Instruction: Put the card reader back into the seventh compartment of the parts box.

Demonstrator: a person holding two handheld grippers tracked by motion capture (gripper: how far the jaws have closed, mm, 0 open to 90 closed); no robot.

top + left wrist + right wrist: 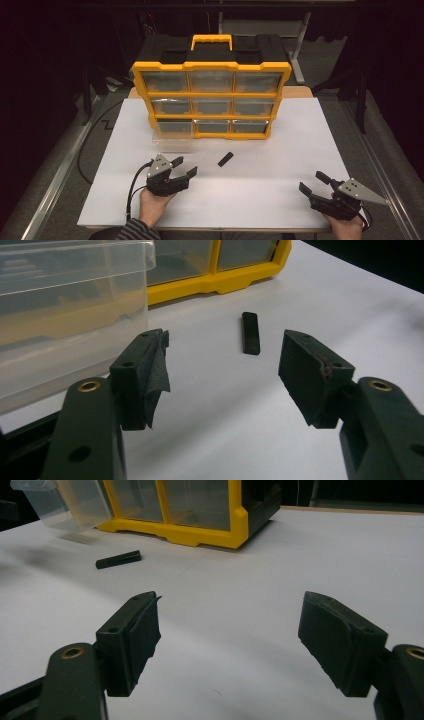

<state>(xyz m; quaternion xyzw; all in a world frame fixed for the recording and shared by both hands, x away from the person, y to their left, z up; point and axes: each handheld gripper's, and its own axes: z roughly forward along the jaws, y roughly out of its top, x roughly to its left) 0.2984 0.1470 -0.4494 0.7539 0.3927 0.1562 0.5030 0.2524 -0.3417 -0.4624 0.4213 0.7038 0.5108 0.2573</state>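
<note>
A yellow and black organizer with clear drawers stands at the back of the white table. Its bottom left drawer is pulled out toward me. A small black bar lies flat on the table in front of the cabinet. My left gripper is open, a short way left of the bar, with nothing between its fingers. In the left gripper view the bar lies ahead of the open jaws, beside the clear drawer. My right gripper is open and empty near the front right. Its own view shows the bar far left.
The organizer has a yellow carry handle on top. A black cable trails from the left gripper. Metal rails run along both sides of the table, and a dark floor with frame legs lies behind.
</note>
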